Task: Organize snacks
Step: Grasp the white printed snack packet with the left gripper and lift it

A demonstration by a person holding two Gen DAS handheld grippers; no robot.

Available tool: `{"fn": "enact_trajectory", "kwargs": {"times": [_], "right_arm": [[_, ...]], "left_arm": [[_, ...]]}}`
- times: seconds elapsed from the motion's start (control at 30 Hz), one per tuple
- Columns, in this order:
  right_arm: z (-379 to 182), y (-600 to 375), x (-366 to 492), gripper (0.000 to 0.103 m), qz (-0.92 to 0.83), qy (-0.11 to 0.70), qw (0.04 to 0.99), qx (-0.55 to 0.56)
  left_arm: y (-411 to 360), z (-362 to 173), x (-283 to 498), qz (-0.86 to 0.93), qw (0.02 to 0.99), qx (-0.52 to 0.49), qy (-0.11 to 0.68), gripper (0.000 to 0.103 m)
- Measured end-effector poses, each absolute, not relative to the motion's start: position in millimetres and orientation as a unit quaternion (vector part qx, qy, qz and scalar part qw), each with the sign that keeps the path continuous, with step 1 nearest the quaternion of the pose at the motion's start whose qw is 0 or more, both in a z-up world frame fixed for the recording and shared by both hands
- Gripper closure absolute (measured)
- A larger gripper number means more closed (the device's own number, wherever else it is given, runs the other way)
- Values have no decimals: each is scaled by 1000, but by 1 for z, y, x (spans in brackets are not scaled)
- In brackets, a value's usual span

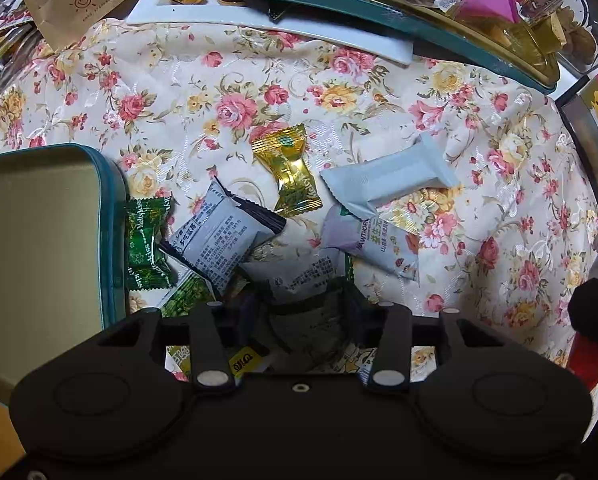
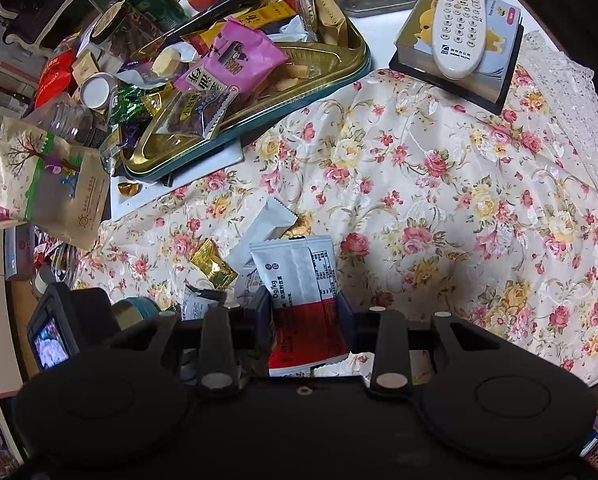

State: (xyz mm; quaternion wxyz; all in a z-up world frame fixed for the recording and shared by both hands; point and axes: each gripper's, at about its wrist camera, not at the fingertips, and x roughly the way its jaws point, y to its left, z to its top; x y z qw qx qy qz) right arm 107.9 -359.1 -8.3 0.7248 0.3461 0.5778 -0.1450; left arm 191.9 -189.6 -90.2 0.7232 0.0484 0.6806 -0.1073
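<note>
- Left gripper (image 1: 305,300) hangs released, jaws spread wide over a pale printed sachet (image 1: 299,276) on the floral cloth (image 1: 259,80).
- Right gripper (image 2: 305,312) clenches a red-and-white snack packet (image 2: 299,280); teal tin (image 2: 339,76) at eleven o'clock.

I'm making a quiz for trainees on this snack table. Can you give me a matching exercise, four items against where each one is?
Items:
1. remote control
2. red and white packet
3. pink snack bag
4. gold candy

Places:
A. in the teal tin tray
B. loose on the floral tablecloth
C. on top of a book
D. between the right gripper fingers

Pairs: 1-C, 2-D, 3-A, 4-B
</note>
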Motion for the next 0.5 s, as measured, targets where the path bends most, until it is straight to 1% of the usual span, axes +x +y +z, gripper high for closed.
{"fn": "enact_trajectory", "kwargs": {"times": [0.03,0.1,0.13,0.3,0.5], "right_arm": [[-8,-360,109,65,-145,577,724,348],[-7,-360,109,65,-146,576,724,350],[-6,-360,110,65,-146,575,725,350],[-3,-361,112,65,-153,570,727,350],[1,-363,114,65,-158,564,726,360]], "left_arm": [[-189,-91,192,-110,721,43,683,51],[-187,-93,192,-117,720,29,684,57],[-186,-93,193,-120,719,26,684,58],[-177,-91,194,-125,713,2,690,68],[-164,-69,196,-137,722,-1,678,68]]}}
